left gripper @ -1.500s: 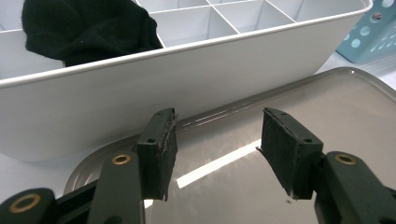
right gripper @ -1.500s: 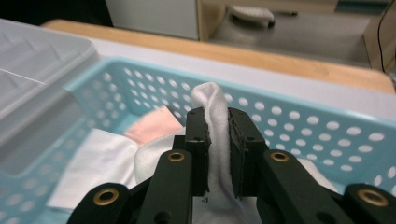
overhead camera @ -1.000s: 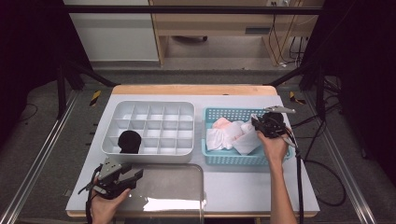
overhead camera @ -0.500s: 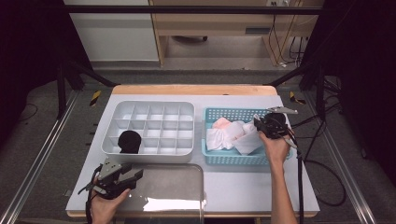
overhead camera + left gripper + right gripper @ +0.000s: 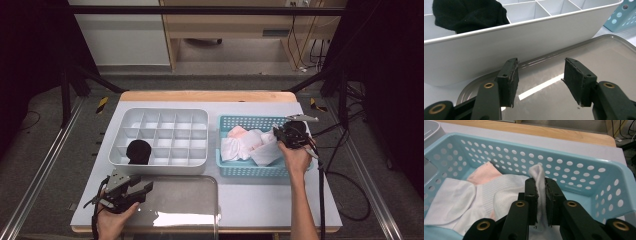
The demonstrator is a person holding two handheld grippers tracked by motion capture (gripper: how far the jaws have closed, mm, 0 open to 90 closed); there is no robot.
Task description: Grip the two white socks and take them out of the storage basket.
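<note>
White divided tray (image 5: 159, 132) stands at the left centre of the bench (image 5: 260, 200), its cells arranged in a grid; a black rolled item (image 5: 139, 150) occupies a near-left cell. A clear lid (image 5: 185, 200) lies flat just near of the tray, at the bench's near edge. Cables (image 5: 300, 35) hang behind the far edge.

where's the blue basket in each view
High view: the blue basket sits right of centre on the table, beside the white divided tray.
Left gripper view: just its dotted corner at the top right edge, past the tray's wall.
Right gripper view: its perforated wall spans the picture behind the right claw.
Shared landmark: the white divided tray.
</note>
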